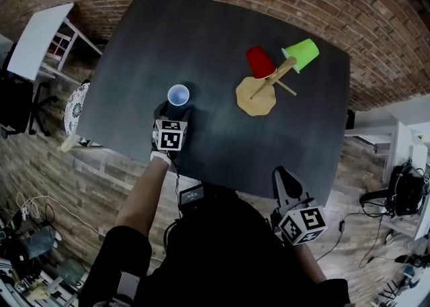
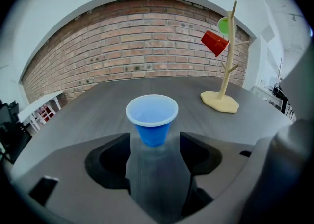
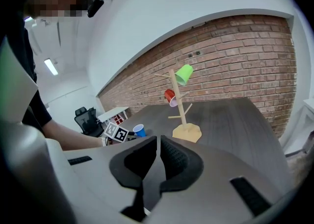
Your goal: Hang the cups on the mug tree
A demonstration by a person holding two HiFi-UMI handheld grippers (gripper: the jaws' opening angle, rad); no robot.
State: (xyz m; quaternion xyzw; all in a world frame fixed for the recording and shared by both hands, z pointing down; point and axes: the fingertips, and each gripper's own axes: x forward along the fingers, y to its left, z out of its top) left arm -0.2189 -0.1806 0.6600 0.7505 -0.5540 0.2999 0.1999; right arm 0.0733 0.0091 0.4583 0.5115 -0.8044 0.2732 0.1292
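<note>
Pickup of the blue cup [image 1: 178,94] looks like the step in hand. It stands upright toward the near-left part of the counter [image 1: 201,37]. The left gripper [image 2: 154,142] is wide open, with the cup just ahead of its jaws and untouched. It should ease forward, centred and low, then close gently on the thin wall. Toward the right edge, the mug tree [image 1: 269,80] already carries a red cup [image 1: 259,61] and a green cup [image 1: 302,54]. The right gripper [image 3: 158,142] is closed and empty off the near-right corner.
</note>
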